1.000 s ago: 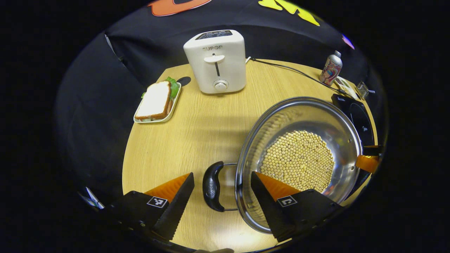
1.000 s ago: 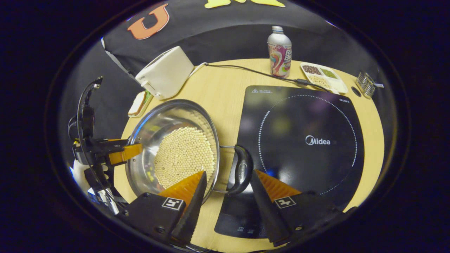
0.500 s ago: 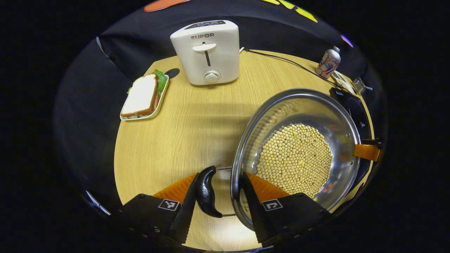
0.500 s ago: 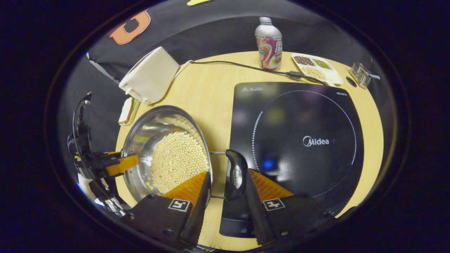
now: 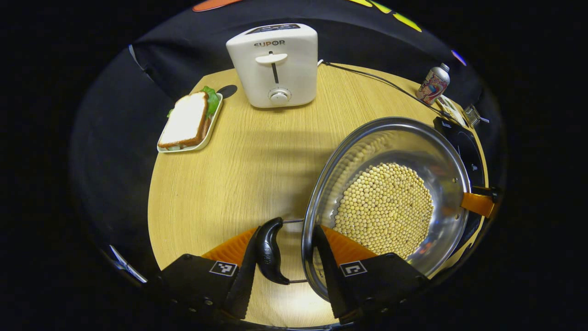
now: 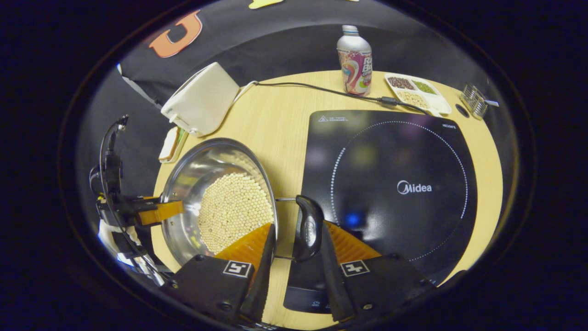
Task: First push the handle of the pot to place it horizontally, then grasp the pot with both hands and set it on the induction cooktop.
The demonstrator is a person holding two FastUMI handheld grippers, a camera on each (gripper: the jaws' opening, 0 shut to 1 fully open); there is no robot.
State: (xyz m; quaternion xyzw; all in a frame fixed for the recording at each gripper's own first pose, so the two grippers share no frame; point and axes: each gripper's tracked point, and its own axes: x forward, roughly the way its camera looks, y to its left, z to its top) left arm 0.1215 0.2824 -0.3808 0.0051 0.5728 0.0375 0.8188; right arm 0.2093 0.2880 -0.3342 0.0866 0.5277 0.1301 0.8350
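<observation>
A steel pot (image 5: 363, 138) holding soybeans (image 5: 386, 209) sits beside the black induction cooktop (image 6: 404, 156), to its left in the right gripper view. In the left gripper view my left gripper (image 5: 284, 271) is shut on the pot's near black handle (image 5: 268, 250), with one finger outside the handle and the other inside the pot wall. My right gripper (image 6: 297, 266) is shut the same way on the opposite black handle (image 6: 308, 227), which overlaps the cooktop's edge. Each gripper shows at the pot's far rim in the other's view. I cannot tell whether the pot rests on the table.
On the wooden table (image 5: 239, 174) stand a white toaster (image 5: 273, 64) and a sandwich on a plate (image 5: 188, 122). Behind the cooktop are a bottle (image 6: 354, 59), a divided tray of grains (image 6: 415, 92), a small wire rack (image 6: 473, 99) and a black cable (image 6: 312, 87).
One second ago both grippers stood open around the handles; both have since shut on them. In the last half second the views shifted only slightly.
</observation>
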